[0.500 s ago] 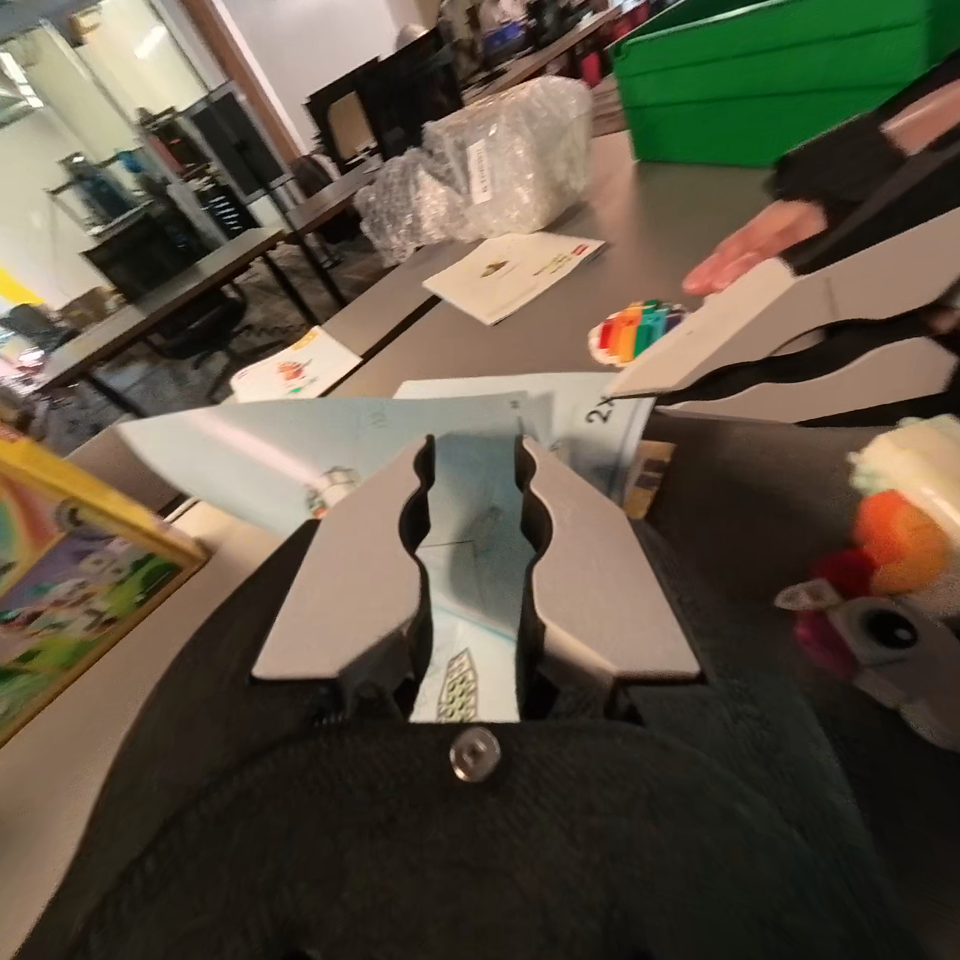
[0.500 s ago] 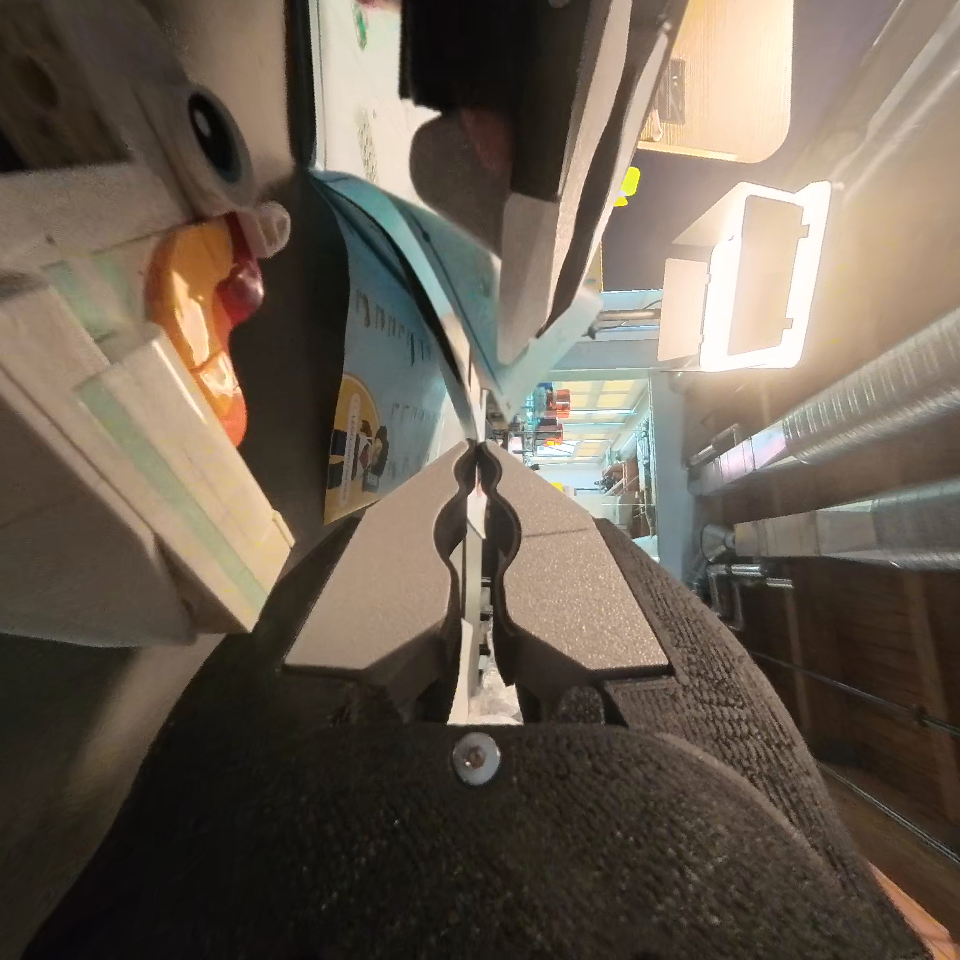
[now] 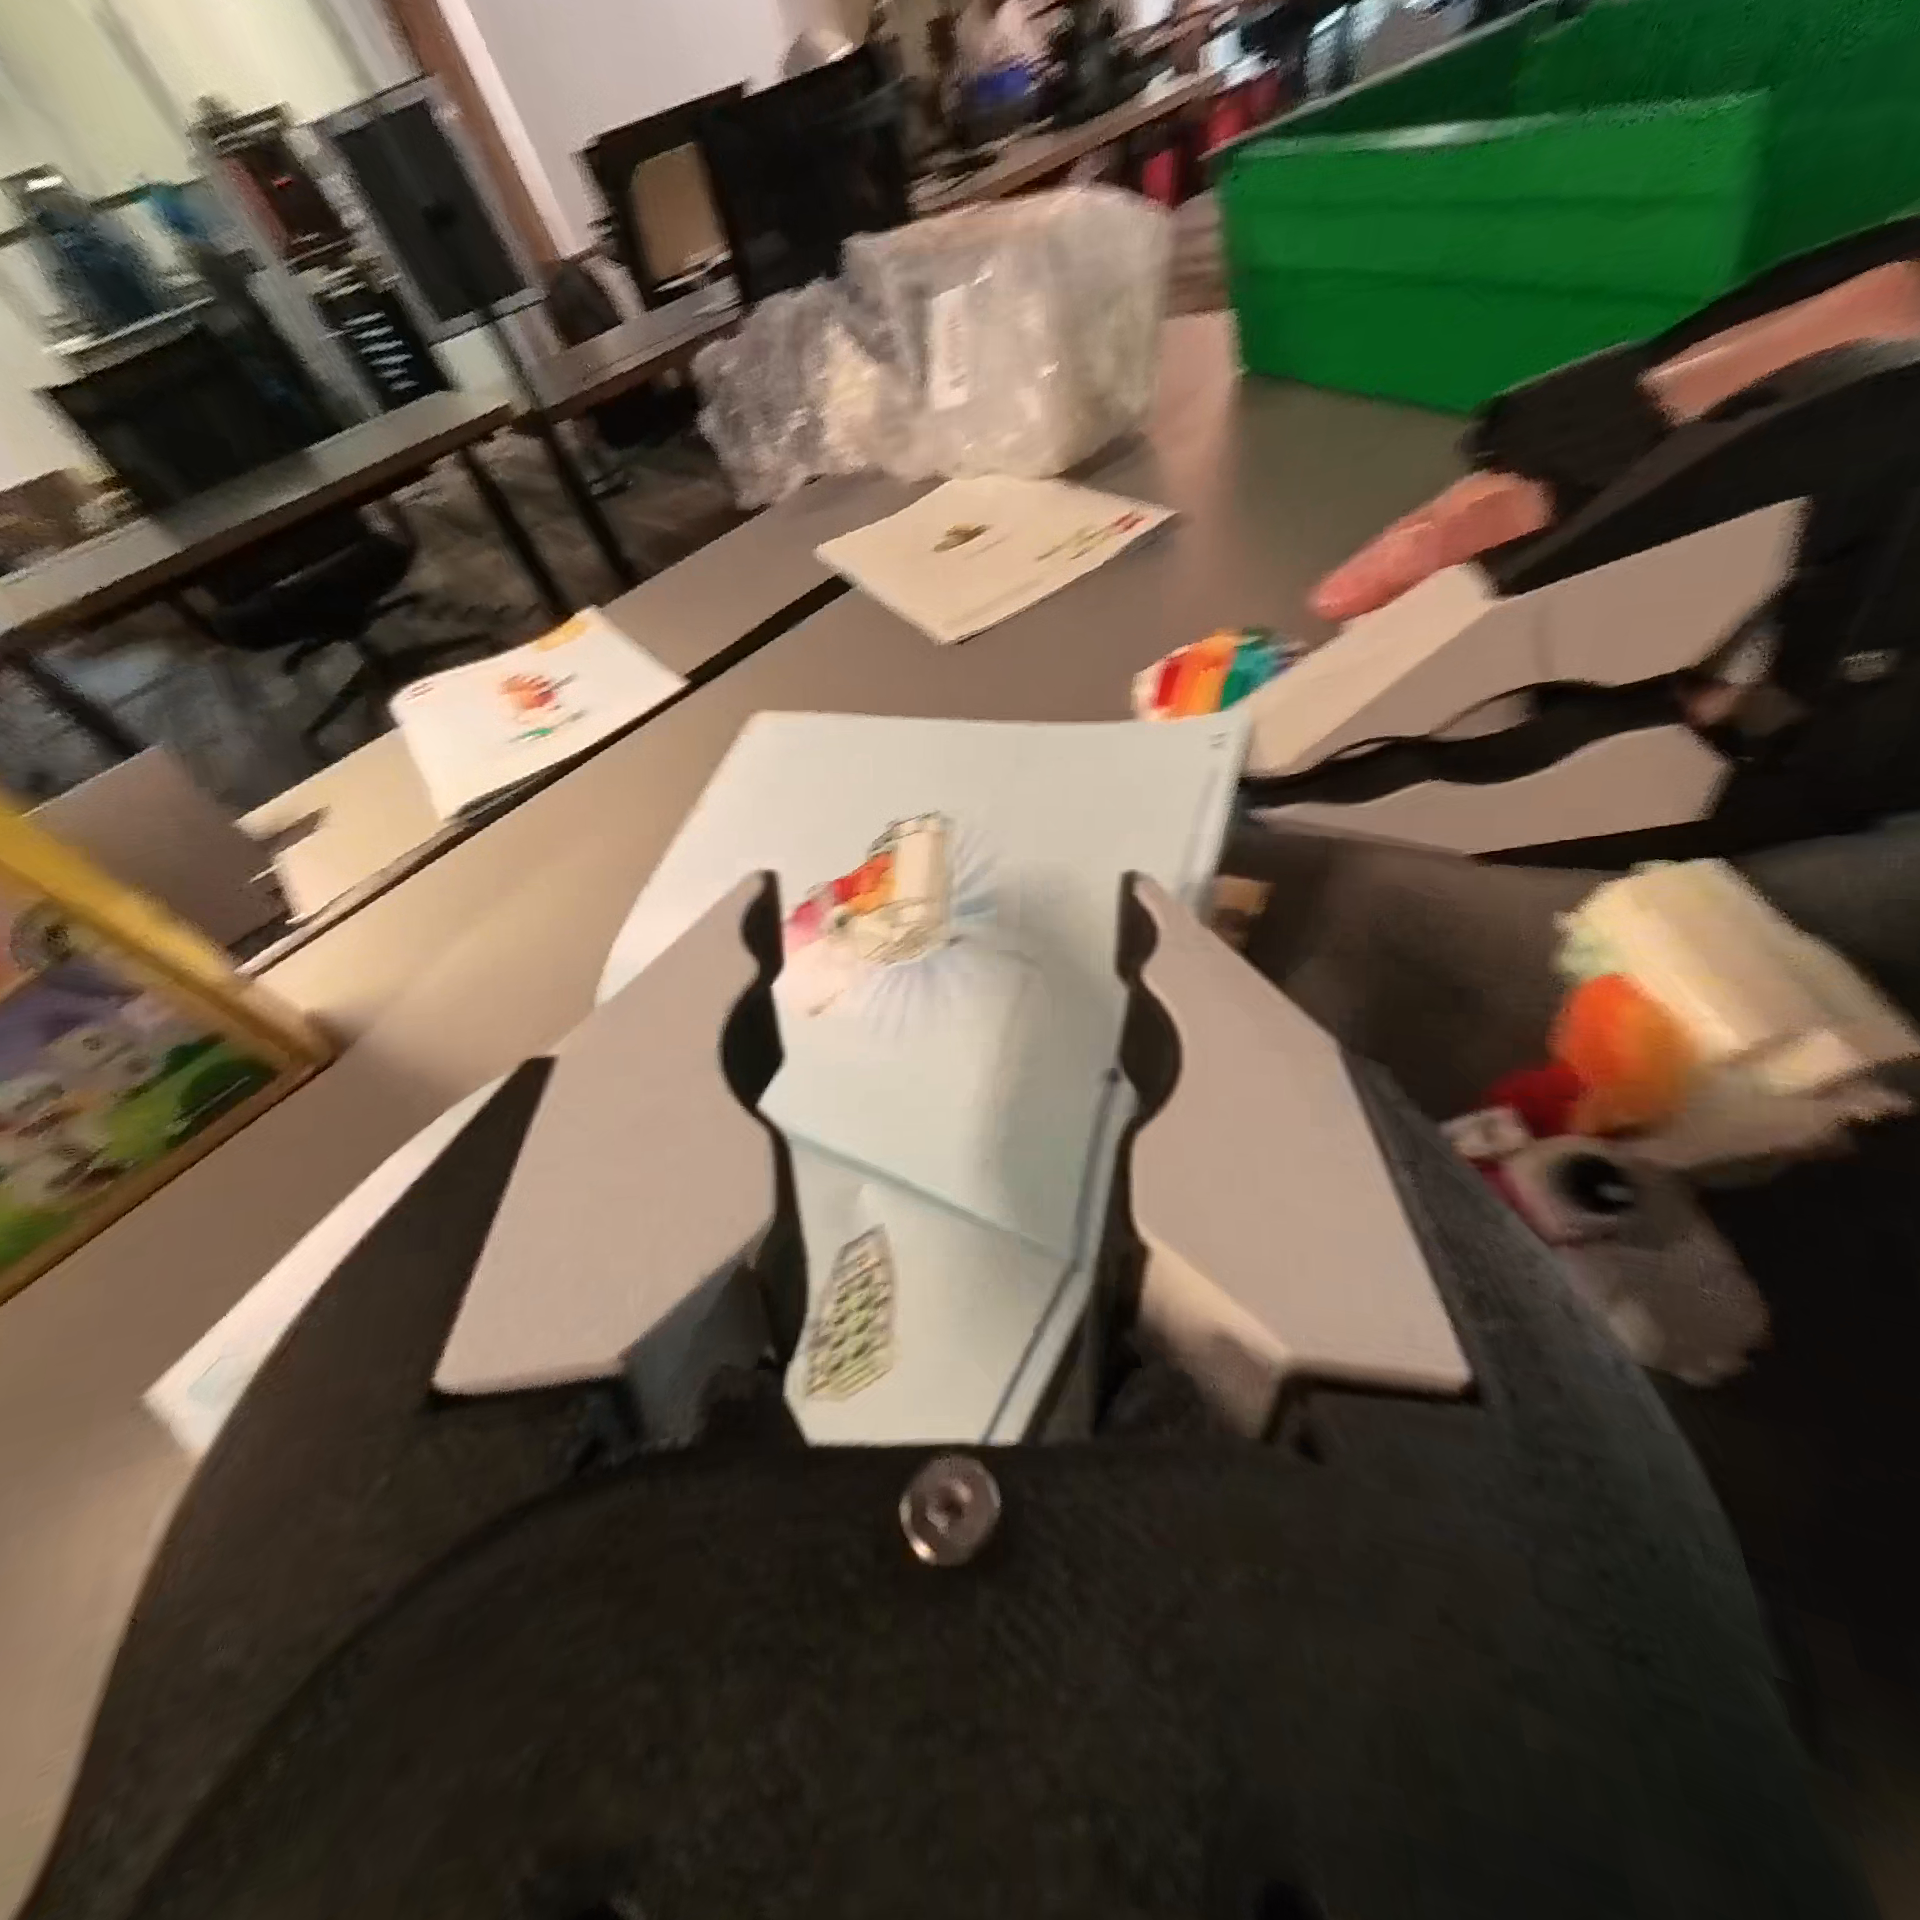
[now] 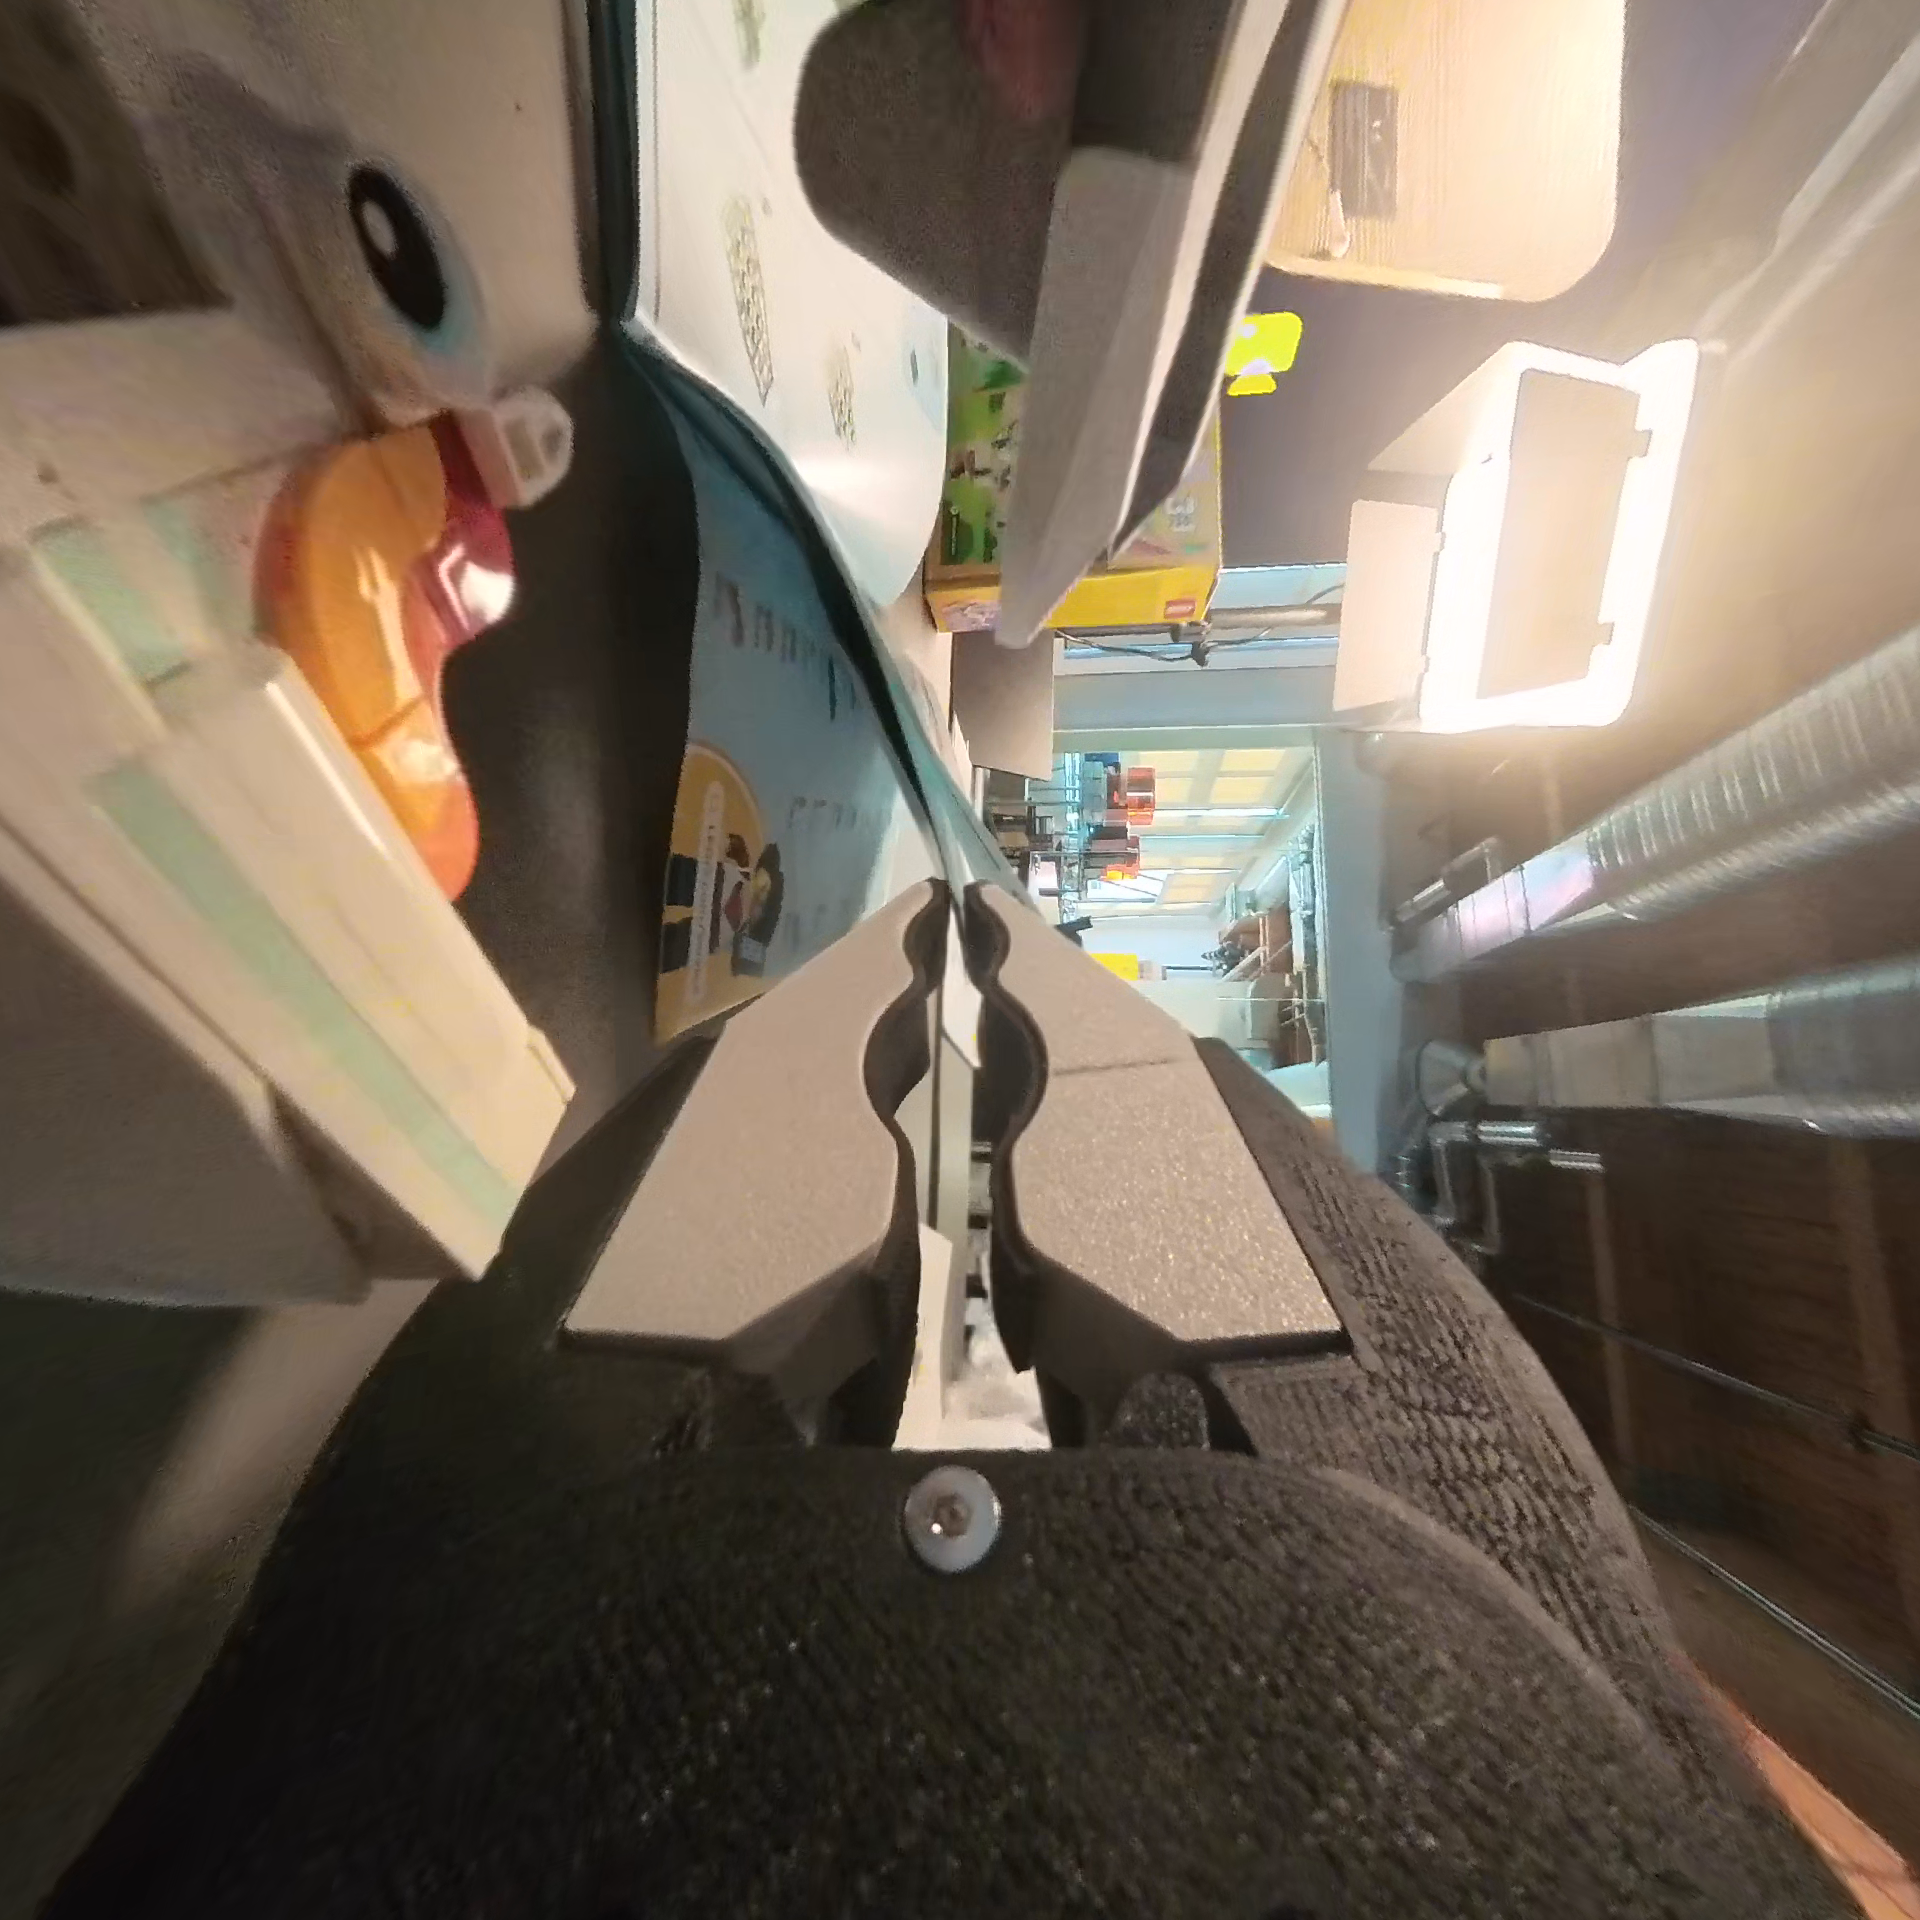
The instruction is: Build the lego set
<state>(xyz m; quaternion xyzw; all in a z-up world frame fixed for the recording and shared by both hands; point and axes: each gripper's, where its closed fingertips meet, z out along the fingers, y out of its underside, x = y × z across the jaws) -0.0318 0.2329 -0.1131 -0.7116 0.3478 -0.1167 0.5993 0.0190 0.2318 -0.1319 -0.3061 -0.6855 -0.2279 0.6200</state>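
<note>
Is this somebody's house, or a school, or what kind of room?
Probably an office or workshop room, not a house. Rows of long grey tables with office chairs fill it, green storage bins are stacked on one, and bare metal ducts run overhead.

Motion blur smears the whole left wrist view, the yellow-edged box (image 3: 125, 1029) runs off its left edge, the lego build (image 3: 1704, 1049) off its right, and the green bins (image 3: 1475, 249) off its top.
</note>
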